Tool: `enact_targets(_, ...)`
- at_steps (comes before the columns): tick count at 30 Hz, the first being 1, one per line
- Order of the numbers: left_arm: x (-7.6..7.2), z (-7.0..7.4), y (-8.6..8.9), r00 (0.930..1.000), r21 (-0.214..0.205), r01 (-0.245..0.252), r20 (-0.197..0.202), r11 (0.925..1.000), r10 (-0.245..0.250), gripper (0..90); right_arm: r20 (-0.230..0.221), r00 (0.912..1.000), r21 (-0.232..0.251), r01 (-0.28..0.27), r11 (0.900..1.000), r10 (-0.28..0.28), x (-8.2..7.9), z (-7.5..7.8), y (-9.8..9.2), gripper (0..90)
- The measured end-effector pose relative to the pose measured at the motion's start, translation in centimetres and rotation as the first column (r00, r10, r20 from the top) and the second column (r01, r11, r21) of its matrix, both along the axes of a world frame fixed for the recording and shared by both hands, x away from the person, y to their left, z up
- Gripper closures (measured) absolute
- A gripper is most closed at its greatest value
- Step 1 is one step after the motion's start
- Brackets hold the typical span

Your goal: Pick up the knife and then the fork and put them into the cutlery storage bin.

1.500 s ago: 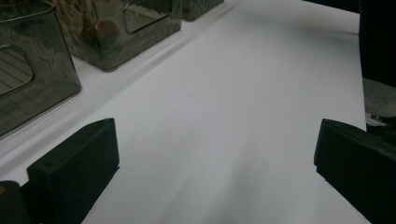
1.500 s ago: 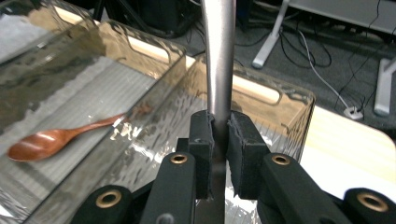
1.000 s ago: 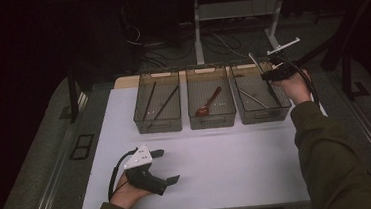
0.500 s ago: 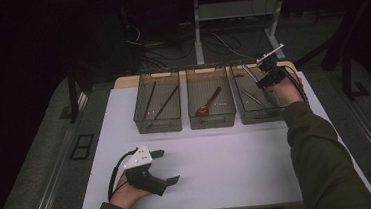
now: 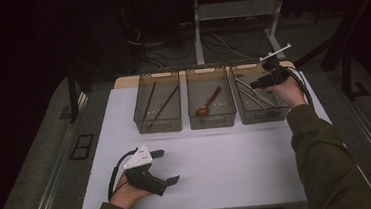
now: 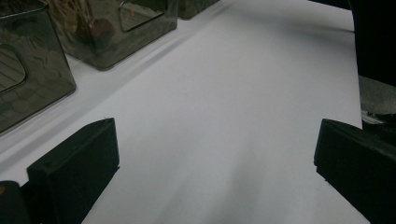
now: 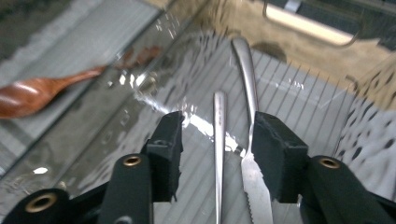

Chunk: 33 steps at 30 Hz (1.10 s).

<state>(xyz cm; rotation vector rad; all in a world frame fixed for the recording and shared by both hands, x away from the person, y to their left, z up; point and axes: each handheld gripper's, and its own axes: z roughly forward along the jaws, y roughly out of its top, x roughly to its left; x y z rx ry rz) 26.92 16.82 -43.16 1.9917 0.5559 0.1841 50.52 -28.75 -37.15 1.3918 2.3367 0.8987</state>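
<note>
Bench [image 5: 219, 182], white top, carries three clear bins in a row along its far edge: left bin [image 5: 157, 102] with dark sticks, middle bin [image 5: 211, 97] with a wooden spoon [image 5: 208, 102], right bin [image 5: 258, 95] with metal cutlery. Change over the last second: the right hand has come in from beyond the far right corner, where it was raised outside the bin row, and now sits over the right bin with the right gripper [image 5: 267, 80] dipped toward its contents. Left gripper [image 5: 151, 170] has not moved; it rests near the near left corner, jaws spread wide over bare bench top, holding nothing. In the right gripper view the right gripper [image 7: 217, 140] has its jaws part open and straddling two pieces lying on the ribbed bin floor: a slim metal handle [image 7: 218, 135] between the jaws, and a serrated knife [image 7: 250, 140] just beside or touching the inner face of one jaw. Neither piece looks clamped yet. Judgement: the reach is finished and the pick from the right bin is about to start; the jaws need to close on one piece only, and the knife's closeness risks a double grab or a skewed hold.
</note>
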Motion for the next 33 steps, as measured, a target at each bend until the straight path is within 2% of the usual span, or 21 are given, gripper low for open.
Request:
enact_targets(4, 0.0, 0.0, 0.0, 1.0000, -0.002, -0.005, 0.000, 1.0000, 0.005, 0.0, 0.036, 0.9993, 0.041, -0.010, 0.9991, 0.009, -0.8, 0.4, -0.3, 44.5)
enact_targets(10, 0.0, 0.0, 0.1, 1.0000, 0.001, -0.006, -0.001, 1.0000, 0.006, 0.0, 0.087, 0.9960, 0.067, -0.028, 0.9974, 0.022, -1.9, 0.9, -0.7, 33.8)
enact_targets(14, 0.0, 0.0, 0.1, 1.0000, 0.001, -0.007, -0.003, 1.0000, 0.007, 0.0, 0.120, 0.9927, 0.082, -0.020, 0.9964, 0.010, -2.7, 1.1, -0.9, 28.8)
enact_targets(17, 0.0, 0.0, 0.1, 1.0000, -0.001, -0.008, -0.004, 1.0000, 0.008, 0.0, 0.145, 0.9894, 0.082, -0.009, 0.9966, -0.003, -3.3, 1.2, -1.0, 26.6)
enact_targets(22, 0.1, 0.0, 0.1, 1.0000, 0.003, -0.008, -0.002, 1.0000, 0.008, 0.0, 0.169, 0.9854, 0.128, -0.009, 0.9917, -0.013, -4.4, 1.3, -1.3, 24.2)
enact_targets(33, 0.2, 0.0, 0.2, 0.9999, -0.008, -0.016, -0.007, 0.9998, 0.016, 0.0, 0.222, 0.9745, 0.173, -0.010, 0.9849, -0.029, -7.3, 1.0, -2.0, 19.5)
